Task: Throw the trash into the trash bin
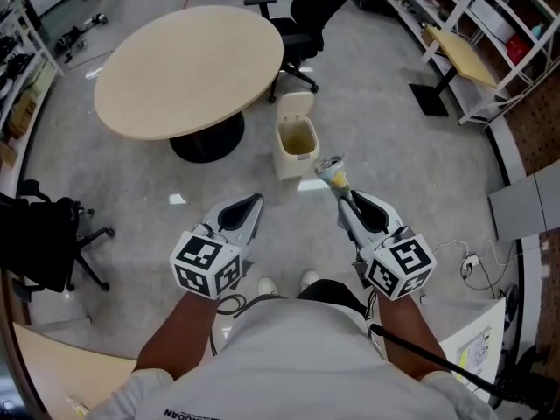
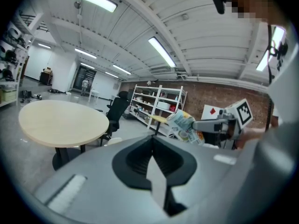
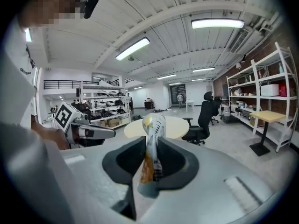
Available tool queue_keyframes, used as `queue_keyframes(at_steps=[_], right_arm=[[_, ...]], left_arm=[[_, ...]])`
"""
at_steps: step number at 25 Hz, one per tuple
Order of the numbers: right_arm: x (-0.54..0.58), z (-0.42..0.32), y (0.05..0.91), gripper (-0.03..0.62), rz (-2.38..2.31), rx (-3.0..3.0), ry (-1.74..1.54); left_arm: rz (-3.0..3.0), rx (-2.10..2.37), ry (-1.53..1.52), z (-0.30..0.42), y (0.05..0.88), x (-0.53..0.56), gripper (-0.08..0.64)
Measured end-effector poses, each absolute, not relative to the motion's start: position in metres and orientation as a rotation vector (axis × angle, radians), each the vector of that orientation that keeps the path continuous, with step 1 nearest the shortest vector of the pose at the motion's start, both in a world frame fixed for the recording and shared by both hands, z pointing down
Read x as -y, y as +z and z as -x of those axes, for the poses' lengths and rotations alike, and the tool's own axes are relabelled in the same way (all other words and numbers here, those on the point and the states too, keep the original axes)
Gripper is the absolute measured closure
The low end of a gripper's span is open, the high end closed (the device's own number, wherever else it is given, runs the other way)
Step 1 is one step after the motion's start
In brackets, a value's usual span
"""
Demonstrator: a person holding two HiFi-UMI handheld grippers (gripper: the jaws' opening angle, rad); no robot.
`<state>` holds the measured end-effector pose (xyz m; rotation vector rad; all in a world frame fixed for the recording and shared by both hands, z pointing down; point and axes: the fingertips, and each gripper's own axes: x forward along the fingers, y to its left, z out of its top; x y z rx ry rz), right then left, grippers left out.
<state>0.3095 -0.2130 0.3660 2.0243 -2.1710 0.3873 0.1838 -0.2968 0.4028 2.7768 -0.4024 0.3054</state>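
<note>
I saw a cream bin (image 1: pixel 294 163), a beige table (image 1: pixel 188 68), a black chair (image 1: pixel 312 9) and a yellow-and-white wrapper (image 1: pixel 332 173).

Grey floor (image 1: pixel 385 138) under round table (image 1: pixel 188 68), open trash bin (image 1: pixel 283 157), black chair (image 1: pixel 315 7)

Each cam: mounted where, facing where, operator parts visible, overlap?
Head view: on the person's head, steeply down at the trash bin; forearms, left gripper, right gripper show.
Left gripper view: on that gripper, along closed jaws toward the round table; right gripper at right.
Right gripper view: on that gripper, along jaws clamping the crumpled packet; left gripper at left.
Shared: both gripper views see the round table.
</note>
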Motion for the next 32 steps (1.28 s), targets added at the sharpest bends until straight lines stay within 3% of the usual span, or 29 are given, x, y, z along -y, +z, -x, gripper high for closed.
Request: queue_keyframes(at_steps=[18, 32], right_arm=[[0.239, -0.347, 0.376, 0.511, -1.995, 2.203, 0.402], [0.274, -0.436, 0.393, 0.511, -2.026, 2.244, 0.491]], left_arm=[[-2.760, 0.456, 0.332, -0.219, 0.413, 0.325, 0.552], [-2.759, 0.476, 0.404, -0.308, 0.417, 0.359, 0.552]])
